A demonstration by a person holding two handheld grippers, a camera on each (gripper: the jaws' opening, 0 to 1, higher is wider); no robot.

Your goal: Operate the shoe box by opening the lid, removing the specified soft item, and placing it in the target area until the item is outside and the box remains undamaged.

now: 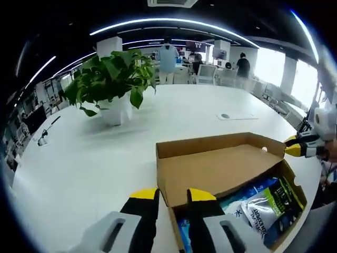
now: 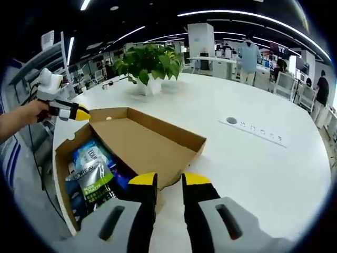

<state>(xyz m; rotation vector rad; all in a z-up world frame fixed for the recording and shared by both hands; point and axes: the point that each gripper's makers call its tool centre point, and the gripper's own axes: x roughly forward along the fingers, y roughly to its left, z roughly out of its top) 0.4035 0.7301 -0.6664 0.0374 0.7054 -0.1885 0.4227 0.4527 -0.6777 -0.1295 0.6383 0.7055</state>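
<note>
Shoe box (image 1: 221, 168) was seen open on white table (image 1: 95, 158), lid (image 2: 142, 145) folded back. Soft packets (image 1: 268, 203) lay inside at 4 o'clock. Left gripper (image 1: 172, 196) jaws were spread, straddling the lid corner. Right gripper (image 2: 169, 180) jaws were spread astride the lid edge. Potted plant (image 1: 113, 79) stood at 11 o'clock.

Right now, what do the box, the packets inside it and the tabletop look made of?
Shoe box: brown corrugated-looking cardboard, matte, with raw folded edges on the opened lid. Packets: probably plastic film pouches, glossy, wrinkled, with printed lettering. Table: smooth white surface with a faint sheen, likely laminate or painted board; cannot tell which.
</note>
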